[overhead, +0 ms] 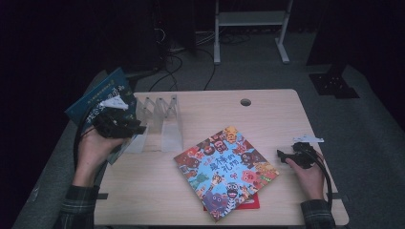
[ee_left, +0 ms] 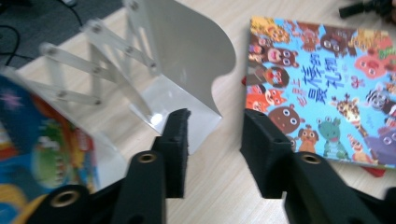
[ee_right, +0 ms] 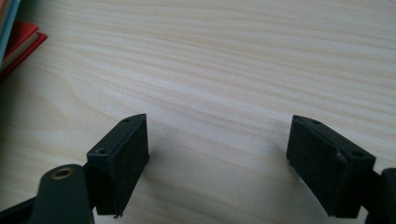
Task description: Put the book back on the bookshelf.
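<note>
My left gripper (overhead: 125, 128) sits at the table's (overhead: 267, 114) nine o'clock side, above a clear folding rack (overhead: 160, 121). In its own view the jaws stand narrowly apart with nothing between them, and the rack's near panel (ee_left: 187, 60) lies just beyond the tips at twelve o'clock. A blue book (overhead: 98, 95) leans at the rack's nine o'clock end, half off the table edge; I see its colourful cover (ee_left: 42, 140) at nine o'clock in the left gripper view.

My right gripper (overhead: 285, 156) rests low at the table's three o'clock side, jaws wide and empty over bare wood (ee_right: 224, 70).

Between the two grippers a cartoon-animal book (overhead: 224, 167) lies flat, turned askew, on top of a red book (overhead: 253, 204) whose corner peeks out at five o'clock. The right gripper's tips point toward it, just short of its edge.
</note>
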`<state>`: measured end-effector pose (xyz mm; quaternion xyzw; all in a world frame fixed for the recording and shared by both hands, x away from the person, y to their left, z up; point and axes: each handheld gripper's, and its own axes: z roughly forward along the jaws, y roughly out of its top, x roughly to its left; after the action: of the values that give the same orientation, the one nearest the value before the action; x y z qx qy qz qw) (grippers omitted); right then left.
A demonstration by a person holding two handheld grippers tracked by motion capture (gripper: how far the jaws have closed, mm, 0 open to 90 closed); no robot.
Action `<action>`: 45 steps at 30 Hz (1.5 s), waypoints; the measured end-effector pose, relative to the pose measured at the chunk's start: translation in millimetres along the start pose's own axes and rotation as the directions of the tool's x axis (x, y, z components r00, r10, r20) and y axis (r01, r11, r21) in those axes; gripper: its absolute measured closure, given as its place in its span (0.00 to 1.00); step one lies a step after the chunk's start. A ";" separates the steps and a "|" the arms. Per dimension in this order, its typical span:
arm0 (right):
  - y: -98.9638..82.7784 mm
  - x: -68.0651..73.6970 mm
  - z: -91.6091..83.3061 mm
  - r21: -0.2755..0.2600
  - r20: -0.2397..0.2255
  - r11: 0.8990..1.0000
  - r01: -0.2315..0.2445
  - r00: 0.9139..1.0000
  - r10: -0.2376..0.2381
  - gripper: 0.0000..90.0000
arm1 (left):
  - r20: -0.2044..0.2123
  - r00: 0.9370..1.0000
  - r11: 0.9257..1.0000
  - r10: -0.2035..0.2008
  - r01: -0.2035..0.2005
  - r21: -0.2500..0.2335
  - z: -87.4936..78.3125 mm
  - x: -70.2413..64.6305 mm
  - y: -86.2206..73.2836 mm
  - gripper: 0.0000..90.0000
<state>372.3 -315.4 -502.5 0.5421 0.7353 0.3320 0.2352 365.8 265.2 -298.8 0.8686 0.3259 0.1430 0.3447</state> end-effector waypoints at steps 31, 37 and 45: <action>-17.3 15.5 -41.7 -0.019 -0.089 1.000 0.023 0.996 -0.025 0.38 | 0.205 0.978 0.999 0.037 -0.042 0.020 139.0 -50.1 -71.8 0.20; -26.4 23.0 -60.7 -0.033 -0.142 0.998 0.048 0.989 -0.052 0.39 | 0.234 0.972 0.999 0.032 -0.035 0.009 152.1 -52.7 -73.3 0.18; -34.1 34.4 -76.0 -0.049 -0.204 0.996 0.074 0.976 -0.083 0.39 | 0.247 0.969 0.999 0.030 -0.033 0.006 155.4 -53.6 -74.2 0.18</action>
<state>286.4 -306.9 -476.5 0.4706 0.7694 0.3917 0.1820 364.6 191.8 -463.5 0.8865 0.2674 0.0378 0.3757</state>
